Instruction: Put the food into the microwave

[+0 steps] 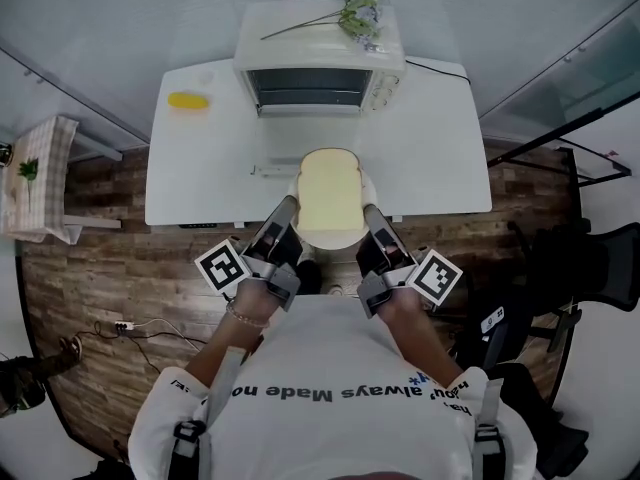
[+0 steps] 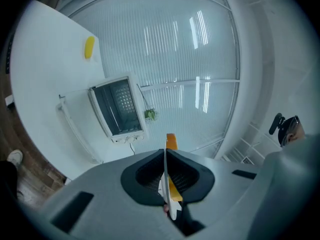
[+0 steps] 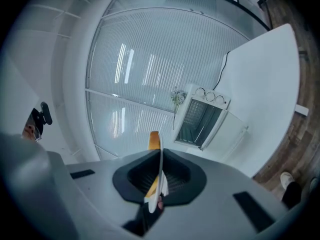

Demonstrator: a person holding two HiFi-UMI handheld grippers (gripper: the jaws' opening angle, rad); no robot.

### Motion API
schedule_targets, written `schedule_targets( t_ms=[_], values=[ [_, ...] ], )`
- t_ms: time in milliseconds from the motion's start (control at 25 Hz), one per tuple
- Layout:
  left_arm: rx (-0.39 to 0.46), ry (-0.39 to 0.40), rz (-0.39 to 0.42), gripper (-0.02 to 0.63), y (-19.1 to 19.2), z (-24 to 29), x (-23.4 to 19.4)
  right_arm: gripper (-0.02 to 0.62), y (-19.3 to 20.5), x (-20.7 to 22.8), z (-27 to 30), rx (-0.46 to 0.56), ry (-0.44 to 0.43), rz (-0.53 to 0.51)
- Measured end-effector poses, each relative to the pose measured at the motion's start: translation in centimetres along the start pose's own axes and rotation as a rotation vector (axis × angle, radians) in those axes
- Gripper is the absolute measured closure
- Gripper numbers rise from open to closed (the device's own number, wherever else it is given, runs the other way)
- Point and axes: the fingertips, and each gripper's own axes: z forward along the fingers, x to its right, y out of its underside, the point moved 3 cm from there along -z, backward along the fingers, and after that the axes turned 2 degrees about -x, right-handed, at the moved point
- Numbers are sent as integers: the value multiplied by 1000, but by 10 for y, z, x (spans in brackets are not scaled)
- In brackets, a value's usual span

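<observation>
Together, the left gripper [image 1: 288, 213] and right gripper [image 1: 372, 216] clamp opposite rims of a white plate [image 1: 330, 238] carrying a bread slice [image 1: 330, 190]. Ahead, the microwave [image 1: 320, 60] sits on a table [image 1: 200, 173], door open.

My left grey plastic claw [image 1: 287, 206] and right grey plastic claw [image 1: 369, 213] have black pads. Each bears a marker cube [image 1: 222, 266] of black squares on white. The round white plate [image 1: 330, 239] is plain, and the pale yellow bread slice [image 1: 329, 192] has an orange-brown crust. The flat white table [image 1: 200, 178] has no pattern. The boxy cream microwave [image 1: 318, 68] has a dark glass door. The small oval lump [image 1: 188, 100] is bright yellow. The flower sprig [image 1: 357, 13] is green and pale lilac. The plank floor [image 1: 90, 278] shows brown wood grain, and the side cloth [image 1: 42, 173] is beige check.
</observation>
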Motion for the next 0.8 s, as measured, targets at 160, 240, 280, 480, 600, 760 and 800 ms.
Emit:
schedule_targets(
  t_ms=[160, 240, 280, 480, 600, 760, 800],
  values=[
    [-3, 2, -4, 588, -31, 8, -6, 574, -1, -2, 32, 4, 7, -2],
    [-2, 3, -9, 588, -44, 12, -9, 574, -3, -2, 46, 7, 8, -2],
    [-4, 4, -9, 588, -50, 14, -10, 574, -3, -2, 52, 9, 8, -1],
    [-20, 4, 0, 588, -77, 22, -18, 574, -4, 0, 79, 17, 9, 2],
    [-22, 2, -3, 588, -88, 29, -24, 574, -6, 3, 92, 24, 14, 8],
    [-28, -3, -18, 588, -95, 40, -30, 574, -14, 8, 101, 30, 29, 13],
    [-30, -3, -18, 588, -97, 43, -31, 574, -17, 9, 104, 30, 29, 12]
  ],
)
